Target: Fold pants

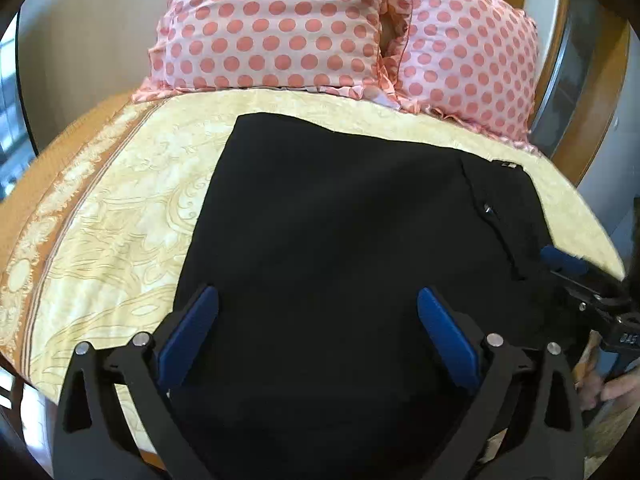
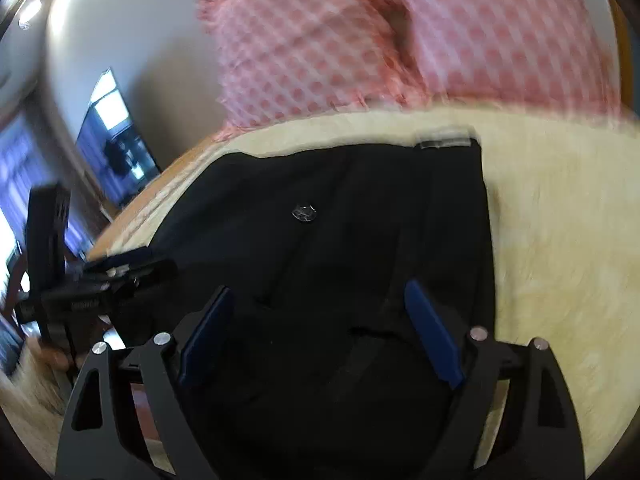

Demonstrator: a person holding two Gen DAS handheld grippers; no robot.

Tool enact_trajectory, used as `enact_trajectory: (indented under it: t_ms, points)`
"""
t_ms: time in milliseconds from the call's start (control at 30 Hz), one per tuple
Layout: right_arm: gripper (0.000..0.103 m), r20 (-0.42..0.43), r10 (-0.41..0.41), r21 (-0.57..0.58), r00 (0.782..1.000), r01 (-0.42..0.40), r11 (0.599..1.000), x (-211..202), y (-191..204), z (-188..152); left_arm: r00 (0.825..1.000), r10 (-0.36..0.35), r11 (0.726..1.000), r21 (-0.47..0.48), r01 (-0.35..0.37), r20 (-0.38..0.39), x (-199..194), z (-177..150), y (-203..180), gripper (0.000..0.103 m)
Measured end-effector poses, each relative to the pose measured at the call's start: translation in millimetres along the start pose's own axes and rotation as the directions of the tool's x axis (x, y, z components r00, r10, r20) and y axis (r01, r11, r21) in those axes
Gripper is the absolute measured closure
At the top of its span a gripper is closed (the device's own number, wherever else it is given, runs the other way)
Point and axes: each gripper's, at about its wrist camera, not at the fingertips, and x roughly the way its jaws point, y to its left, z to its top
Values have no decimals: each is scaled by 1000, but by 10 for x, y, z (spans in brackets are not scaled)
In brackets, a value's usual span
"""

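Observation:
Black pants [image 1: 340, 220] lie folded flat on a cream patterned bedspread [image 1: 120, 220]. Their waistband and zipper are at the right in the left wrist view. In the right wrist view the pants [image 2: 340, 240] show a metal button [image 2: 304, 213] and a waistband label at the far edge. My left gripper [image 1: 318, 304] is open above the near part of the pants, holding nothing. My right gripper [image 2: 320, 308] is open above the waist end, holding nothing. Each gripper shows at the edge of the other's view: the right [image 1: 580, 276] and the left [image 2: 120, 276].
Two pink polka-dot pillows [image 1: 280, 24] stand at the head of the bed behind the pants. A wooden headboard [image 1: 560, 40] curves at the right. A dark screen [image 2: 116, 148] hangs on the wall at the left. The right wrist view is motion-blurred.

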Motion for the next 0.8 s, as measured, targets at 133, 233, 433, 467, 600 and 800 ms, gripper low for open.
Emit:
enact_trajectory:
  t_ms: [133,233,433,467,600,800]
  points:
    - [14,84,39,107,996,-48,993,-221,-200,164,999,25,999,32,-25,20,34,-29,-19,2]
    - [14,79,28,222,996,-45,974,-231,-534,304,999,-2,1000,20,1,34,19,-36,33,2]
    - [28,-67,38,305,997,-16,952,94,-861,360,999,-11,1000,18,10,41,29,2,13,2]
    - [31,-80,44,308,996,-17,951,123,-875,348,999,-9,1000,21,8,41,30,-1,9,2]
    - [35,-85,75,327,994,-43,944,166,-935,334,999,-11,1000,24,10,44,32,1,7,2]
    - [50,-64,127,340,990,-98,935,222,-1012,331,999,-15,1000,20,14,45,27,3,0,2]
